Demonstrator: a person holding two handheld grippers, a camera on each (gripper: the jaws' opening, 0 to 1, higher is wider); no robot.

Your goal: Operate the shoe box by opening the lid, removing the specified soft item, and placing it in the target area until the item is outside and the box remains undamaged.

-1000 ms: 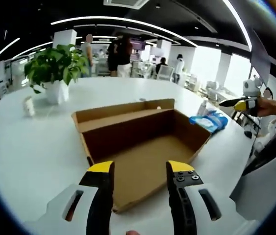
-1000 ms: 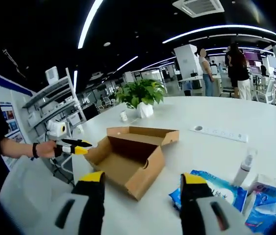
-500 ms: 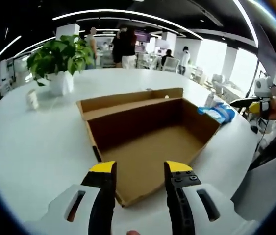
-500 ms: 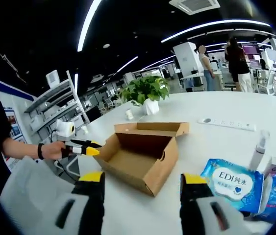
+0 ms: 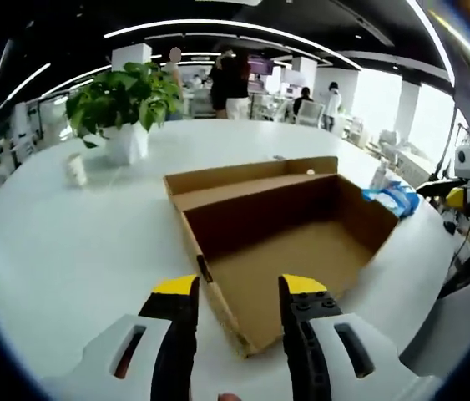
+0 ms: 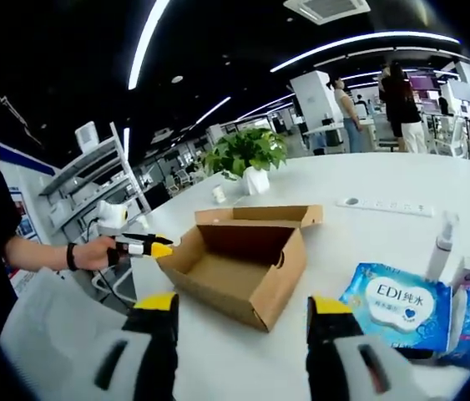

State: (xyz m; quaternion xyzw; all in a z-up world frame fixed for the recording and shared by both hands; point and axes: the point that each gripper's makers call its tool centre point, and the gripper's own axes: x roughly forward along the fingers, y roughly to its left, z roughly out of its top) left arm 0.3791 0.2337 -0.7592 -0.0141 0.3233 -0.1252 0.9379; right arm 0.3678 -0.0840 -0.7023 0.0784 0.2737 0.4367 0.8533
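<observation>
The shoe box sits open on the white worktop, its lid folded back flat behind it and its brown inside bare; in the right gripper view the shoe box stands in the middle of the worktop. A blue wipes pack lies on the worktop to the box's right, apart from it, with a spray bottle just behind. A potted plant stands beyond the box. The left gripper hovers released above the box's near corner, jaws apart, holding nothing. The right gripper is likewise released and empty, near the worktop's edge.
</observation>
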